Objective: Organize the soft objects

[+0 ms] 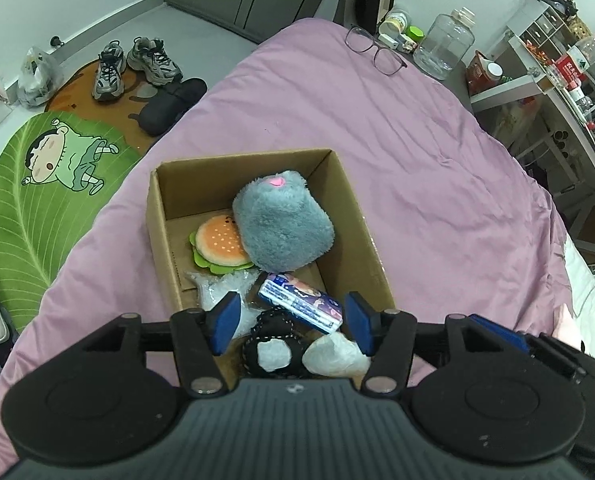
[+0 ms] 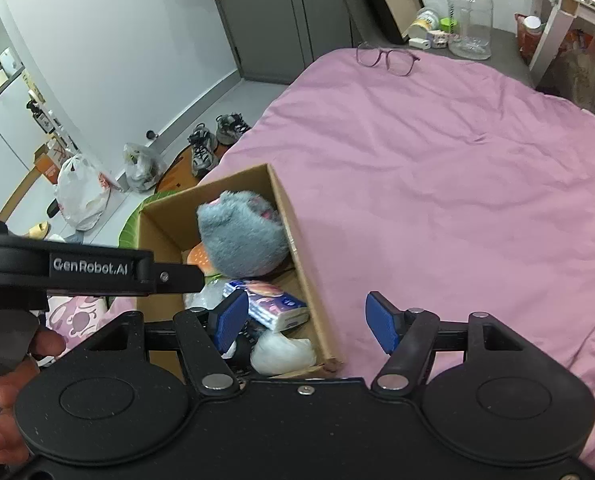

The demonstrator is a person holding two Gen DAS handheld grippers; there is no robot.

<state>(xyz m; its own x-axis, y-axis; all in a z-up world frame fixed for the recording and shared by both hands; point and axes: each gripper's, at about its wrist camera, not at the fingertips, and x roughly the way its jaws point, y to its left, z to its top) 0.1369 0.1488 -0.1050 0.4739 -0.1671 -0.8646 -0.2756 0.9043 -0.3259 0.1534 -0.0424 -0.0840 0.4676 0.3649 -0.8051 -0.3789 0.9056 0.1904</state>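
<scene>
Cardboard box (image 1: 165, 216) sits on pink bed cover (image 1: 417, 168) w/ grey plush (image 1: 285, 224), burger plush (image 1: 219, 242), tissue pack (image 1: 301, 302) inside. Left gripper (image 1: 291, 322) over box, jaws apart, nothing held. Right gripper (image 2: 307, 318) astride box's right wall, also apart & empty

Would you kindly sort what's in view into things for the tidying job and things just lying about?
Job: box, grey plush, burger toy, tissue pack.
Lying about: glasses, sneakers, jar, leaf rug.
</scene>
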